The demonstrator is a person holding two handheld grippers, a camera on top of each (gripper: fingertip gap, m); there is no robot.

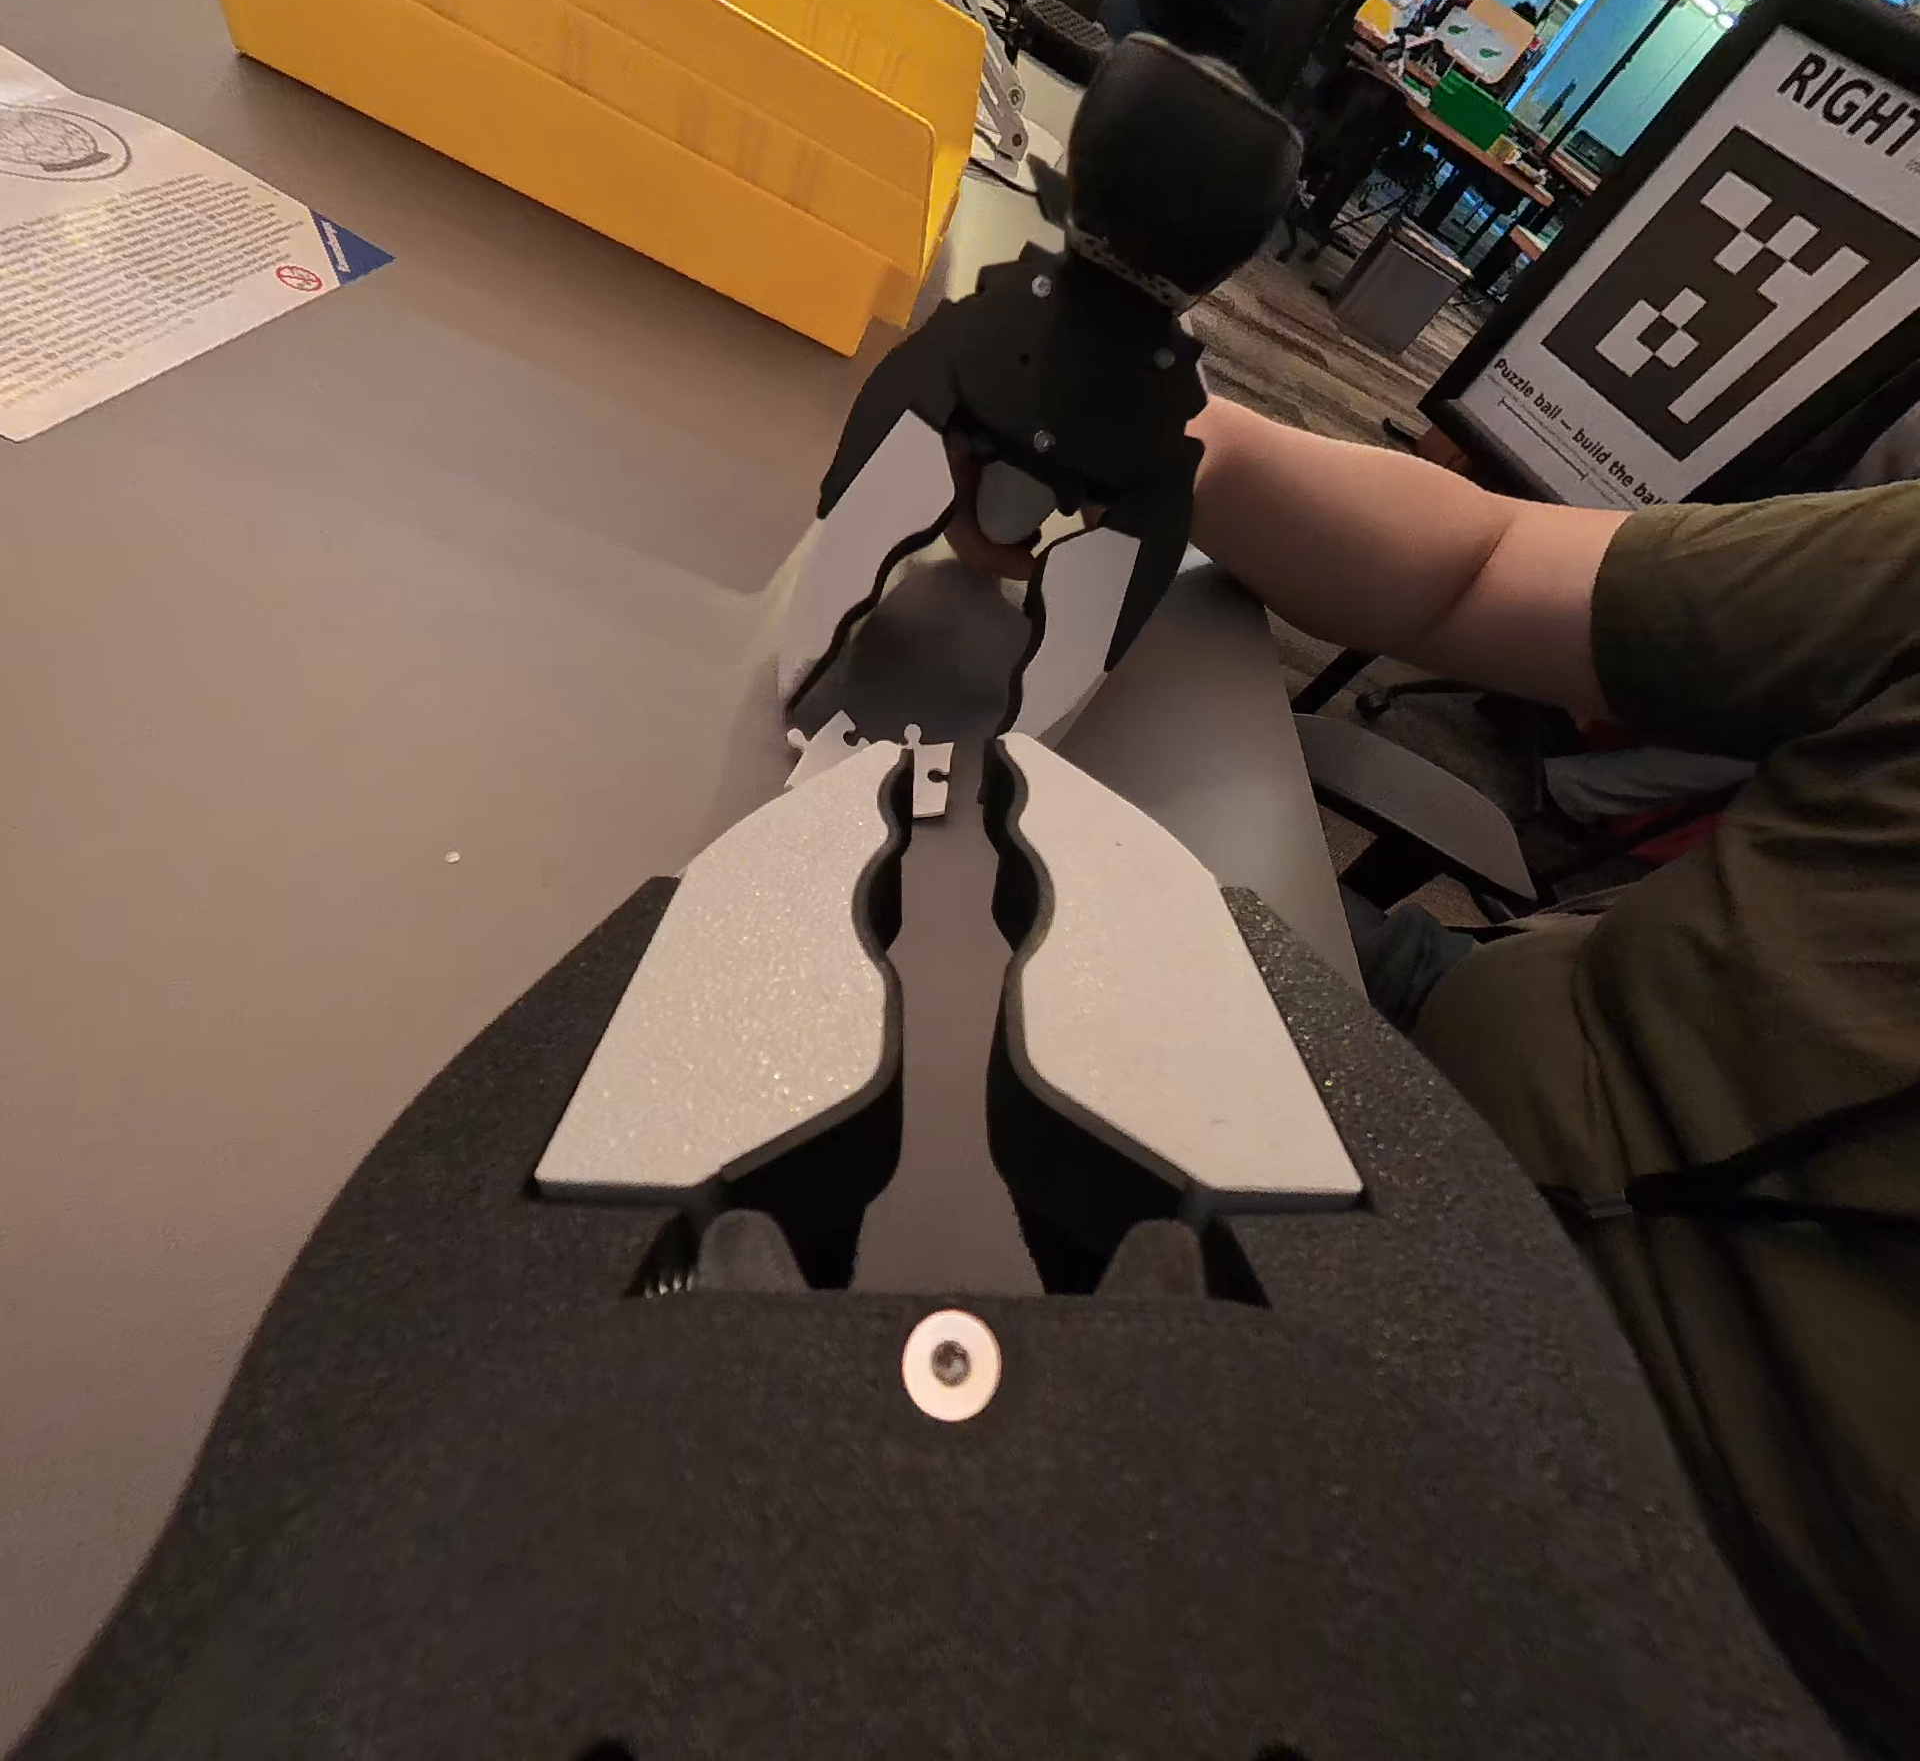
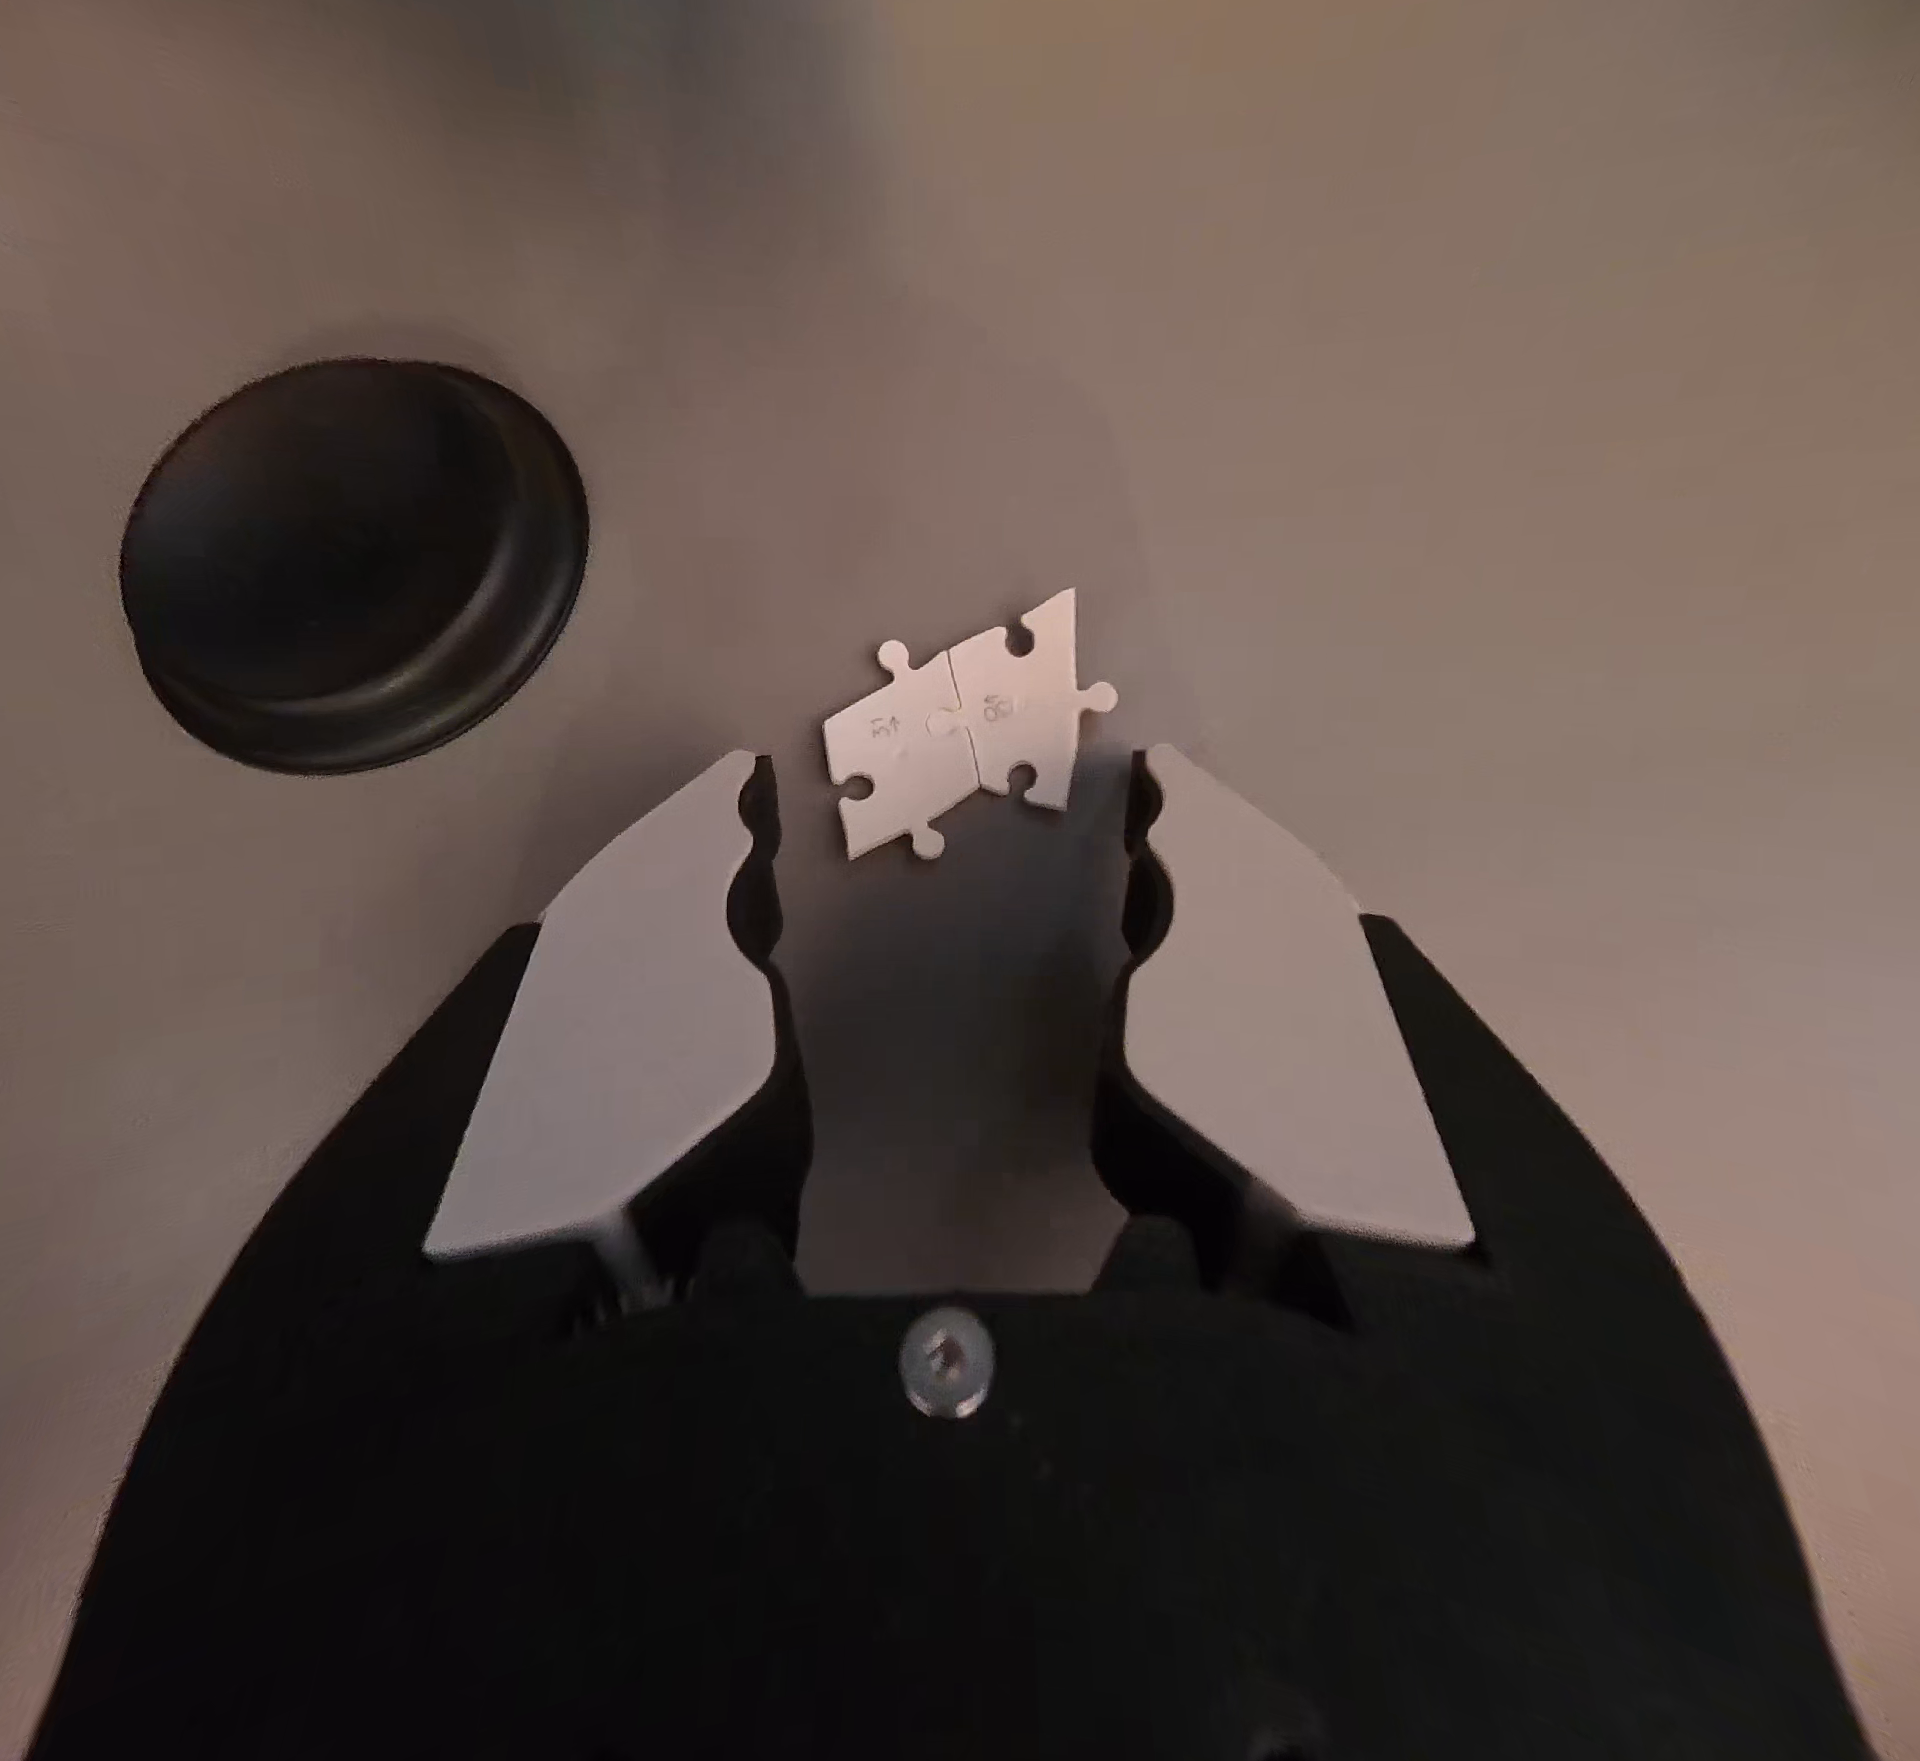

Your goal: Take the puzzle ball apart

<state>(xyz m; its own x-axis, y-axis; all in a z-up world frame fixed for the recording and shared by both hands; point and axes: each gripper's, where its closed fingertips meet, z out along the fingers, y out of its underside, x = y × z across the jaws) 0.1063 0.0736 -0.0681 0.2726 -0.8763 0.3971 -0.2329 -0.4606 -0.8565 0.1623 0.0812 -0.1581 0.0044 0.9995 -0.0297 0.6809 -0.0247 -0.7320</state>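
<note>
Two white puzzle pieces, joined together, lie flat on the grey table. My right gripper is open and empty, with the pieces just beyond and between its fingertips. In the left wrist view the right gripper points down at the table over the pieces. My left gripper has a narrow gap between its fingers and holds nothing. Its tips are close in front of the pieces. No assembled ball is in view.
A black round base sits on the table left of the pieces. Stacked yellow bins stand at the back and a printed leaflet lies at the left. The person's forearm crosses the table's right edge, near a framed sign. Spacing between my two grippers at the tips: around 11 cm.
</note>
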